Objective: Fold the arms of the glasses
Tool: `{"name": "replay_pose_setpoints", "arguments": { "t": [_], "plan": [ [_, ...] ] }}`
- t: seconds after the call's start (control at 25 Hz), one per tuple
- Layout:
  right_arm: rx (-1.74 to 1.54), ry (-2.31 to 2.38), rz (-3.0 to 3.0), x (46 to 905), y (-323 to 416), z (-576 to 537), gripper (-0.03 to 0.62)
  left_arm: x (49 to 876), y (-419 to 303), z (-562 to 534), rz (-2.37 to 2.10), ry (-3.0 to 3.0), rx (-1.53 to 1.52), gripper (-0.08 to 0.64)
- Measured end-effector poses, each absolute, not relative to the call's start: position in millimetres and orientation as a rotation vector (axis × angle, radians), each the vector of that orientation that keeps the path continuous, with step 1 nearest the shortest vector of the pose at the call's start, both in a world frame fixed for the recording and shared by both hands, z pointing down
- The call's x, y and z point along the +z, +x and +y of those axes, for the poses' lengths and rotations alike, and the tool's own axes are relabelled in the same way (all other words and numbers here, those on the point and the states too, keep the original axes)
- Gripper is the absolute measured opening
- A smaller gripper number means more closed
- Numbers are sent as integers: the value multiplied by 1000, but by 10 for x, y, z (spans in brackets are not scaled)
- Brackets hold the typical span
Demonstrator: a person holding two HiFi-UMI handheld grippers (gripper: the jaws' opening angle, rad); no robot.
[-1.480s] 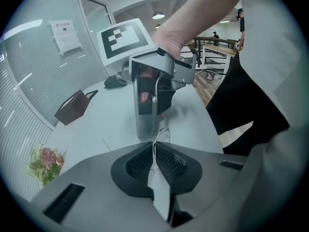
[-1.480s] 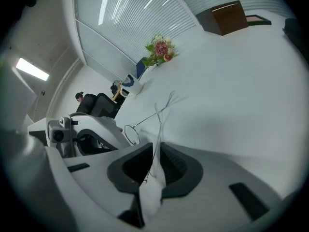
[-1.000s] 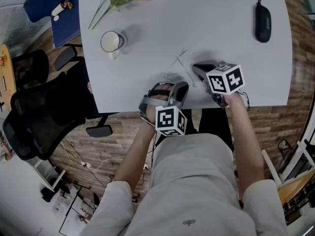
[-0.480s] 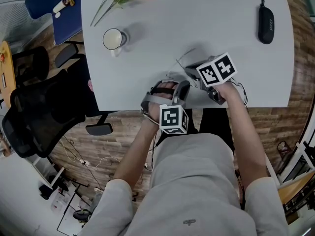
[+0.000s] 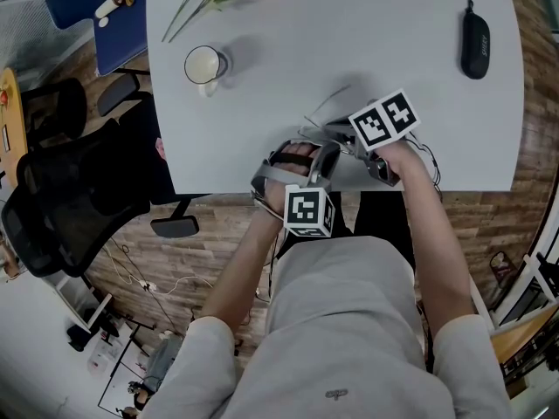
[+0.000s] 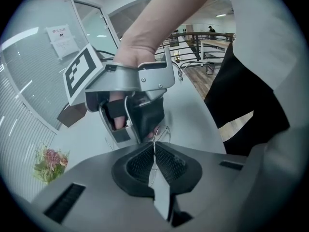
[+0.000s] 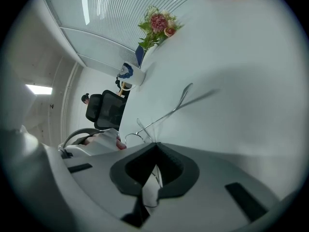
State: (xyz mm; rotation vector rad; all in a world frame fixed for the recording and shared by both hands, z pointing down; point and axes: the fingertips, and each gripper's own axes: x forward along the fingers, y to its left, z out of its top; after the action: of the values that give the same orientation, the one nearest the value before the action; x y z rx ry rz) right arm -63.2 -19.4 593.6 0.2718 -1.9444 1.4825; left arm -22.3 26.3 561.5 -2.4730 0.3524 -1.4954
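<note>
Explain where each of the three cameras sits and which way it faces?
Head view: on the person's head, facing steeply down at the table and mug; both arms and torso show.
Left gripper view: on the left tongs, facing the right tongs; the right hand and torso show.
Right gripper view: on the right tongs, facing along the table toward the flowers; almost nothing of the person shows.
Shared: each gripper view shows the glasses pinched in its own shut tongs.
</note>
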Motion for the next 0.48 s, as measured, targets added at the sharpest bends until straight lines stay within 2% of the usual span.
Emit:
{"name": "replay_pose_setpoints", "arguments": {
  "t": [0.48],
  "plan": [
    [1468,289,-1946,5943,-541,-183,8,5620,-199,306,358,-2495,-1485,25]
  ]
}}
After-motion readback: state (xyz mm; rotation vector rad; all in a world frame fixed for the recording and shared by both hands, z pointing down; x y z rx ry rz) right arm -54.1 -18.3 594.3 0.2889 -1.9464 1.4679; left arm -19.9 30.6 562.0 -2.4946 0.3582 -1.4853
